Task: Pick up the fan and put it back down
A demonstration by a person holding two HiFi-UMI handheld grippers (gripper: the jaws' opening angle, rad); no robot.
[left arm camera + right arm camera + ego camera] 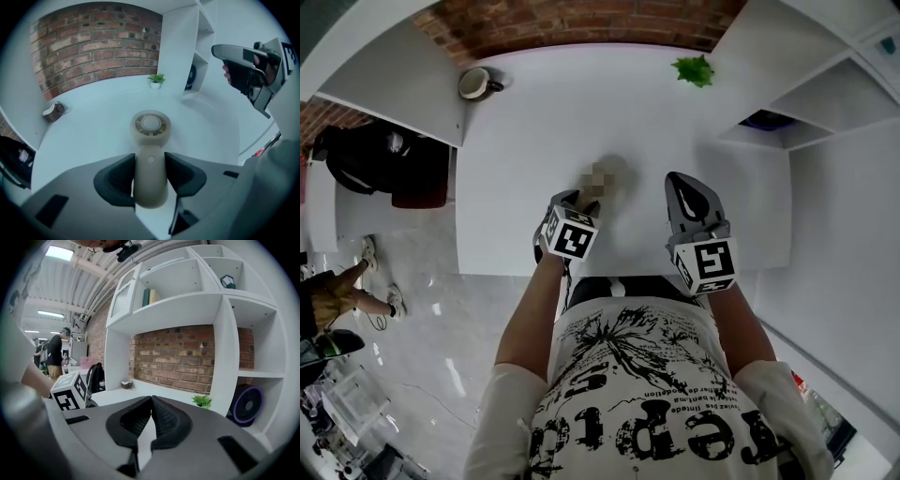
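Looks like a light plastic handheld fan (151, 125): beige, stiff shell, smooth, and probably a bit slippery. Best grabbed round the straight handle rather than the round grille head, likely the fragile bit. Gripped exactly there right now: clamped in the left tongs (150, 174), a pad pressed on either side of the handle, with the head poking out past the tips. Sitting over the middle of the white worktop (93, 136), toward the near edge. Can't tell whether lifted clear or resting on it. Nothing in the right tongs (151, 403), just pinched together on thin air, off to the right and well apart from the fan. Would set it down gently and flat, no squeezing harder than needed.
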